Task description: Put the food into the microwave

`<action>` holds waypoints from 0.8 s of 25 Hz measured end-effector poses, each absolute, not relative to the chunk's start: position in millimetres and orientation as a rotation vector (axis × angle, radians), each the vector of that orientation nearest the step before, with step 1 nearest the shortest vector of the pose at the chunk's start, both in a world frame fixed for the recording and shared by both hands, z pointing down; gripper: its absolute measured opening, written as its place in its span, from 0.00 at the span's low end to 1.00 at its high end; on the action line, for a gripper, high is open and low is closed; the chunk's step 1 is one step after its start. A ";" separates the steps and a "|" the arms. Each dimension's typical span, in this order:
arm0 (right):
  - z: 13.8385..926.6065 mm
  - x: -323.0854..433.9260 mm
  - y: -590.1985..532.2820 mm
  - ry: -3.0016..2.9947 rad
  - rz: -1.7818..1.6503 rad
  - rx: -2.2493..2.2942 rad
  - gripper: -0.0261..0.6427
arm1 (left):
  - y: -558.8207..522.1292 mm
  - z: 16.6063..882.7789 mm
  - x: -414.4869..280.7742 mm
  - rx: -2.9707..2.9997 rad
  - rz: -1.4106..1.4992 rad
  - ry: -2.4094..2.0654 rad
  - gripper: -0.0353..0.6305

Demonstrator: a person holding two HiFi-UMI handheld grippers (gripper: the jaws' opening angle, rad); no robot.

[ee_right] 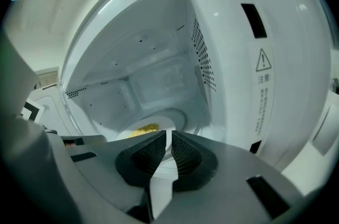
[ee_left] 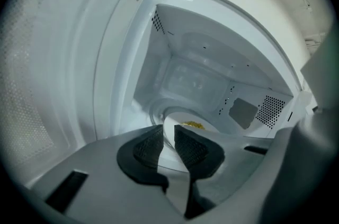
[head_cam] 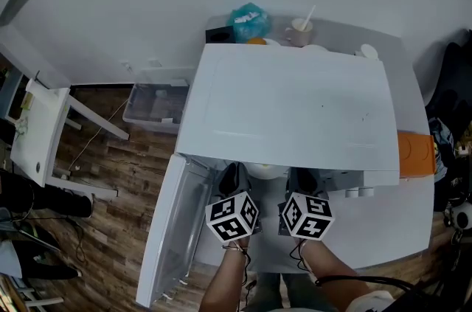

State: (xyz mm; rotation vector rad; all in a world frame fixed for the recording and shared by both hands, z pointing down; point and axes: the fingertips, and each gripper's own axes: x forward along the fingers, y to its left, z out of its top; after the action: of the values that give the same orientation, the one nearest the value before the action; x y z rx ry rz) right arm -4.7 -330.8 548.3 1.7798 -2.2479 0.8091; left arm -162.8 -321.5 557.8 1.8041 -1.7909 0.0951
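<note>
**Q:** Where is the food (ee_left: 192, 125) placed relative to the grippers?

**A:** One small yellow heap is seen on one white plate (head_cam: 265, 171). The plate is held level and straight ahead of both grippers, with its far part already inside the cavity of the microwave (head_cam: 295, 111). The food is set towards the far side of the plate, deeper in than either set of jaws.

**Q:** Gripper states?

**A:** The left gripper (ee_left: 168, 143) is closed to a narrow gap on the plate's near-left rim. The right gripper (ee_right: 169, 151) is clamped the same way on the near-right rim. In each gripper view a thin white edge is seen between the pads.

**Q:** Long axis, and which hand is nearer?

**A:** The plate is round, so no long axis can be given. Neither gripper is judged nearer, as both are set side by side at the cavity mouth. The door (head_cam: 173, 229) is swung open to the left, apart from both.

**Q:** What does the coming move turn on?

**A:** The turntable ring (ee_right: 177, 118) is seen ahead of and below the plate. Whether the plate already rests on it cannot be told. A level push inward and a lowering are judged to be needed before release.

**Q:** Count?

**A:** Two grippers, one plate, one heap of food, one microwave, one door.
</note>
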 end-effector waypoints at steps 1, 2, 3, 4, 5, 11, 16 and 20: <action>547.3 -6.4 -327.3 -2.266 0.816 1.753 0.10 | -317.7 555.9 -161.1 1.811 0.097 -1.791 0.15; 546.3 -8.1 -323.3 -2.282 0.821 1.726 0.10 | -313.7 554.1 -159.5 1.816 0.101 -1.792 0.14; 545.0 -9.5 -319.2 -2.295 0.823 1.702 0.10 | -309.4 552.4 -158.0 1.818 0.105 -1.793 0.12; 543.5 -10.4 -315.1 -2.304 0.821 1.682 0.10 | -305.1 550.9 -156.5 1.818 0.108 -1.793 0.11; 541.9 -11.0 -311.1 -2.311 0.818 1.665 0.10 | -300.7 549.3 -155.1 1.816 0.109 -1.792 0.09; 531.0 -13.3 -286.9 -2.360 0.784 1.543 0.09 | -274.5 537.2 -141.3 1.822 0.107 -1.771 0.06; 522.8 -9.3 -260.7 -2.386 0.763 1.464 0.08 | -247.9 525.1 -126.9 1.849 0.088 -1.734 0.06; 514.5 -5.6 -240.7 -2.399 0.747 1.421 0.08 | -225.7 514.9 -120.8 1.859 0.100 -1.731 0.06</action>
State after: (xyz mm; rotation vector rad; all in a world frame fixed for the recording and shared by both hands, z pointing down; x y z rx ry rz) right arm -5.6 -240.7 514.5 1.4208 -2.3987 0.7473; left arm -120.8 -225.7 514.9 1.8586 -1.7309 0.1003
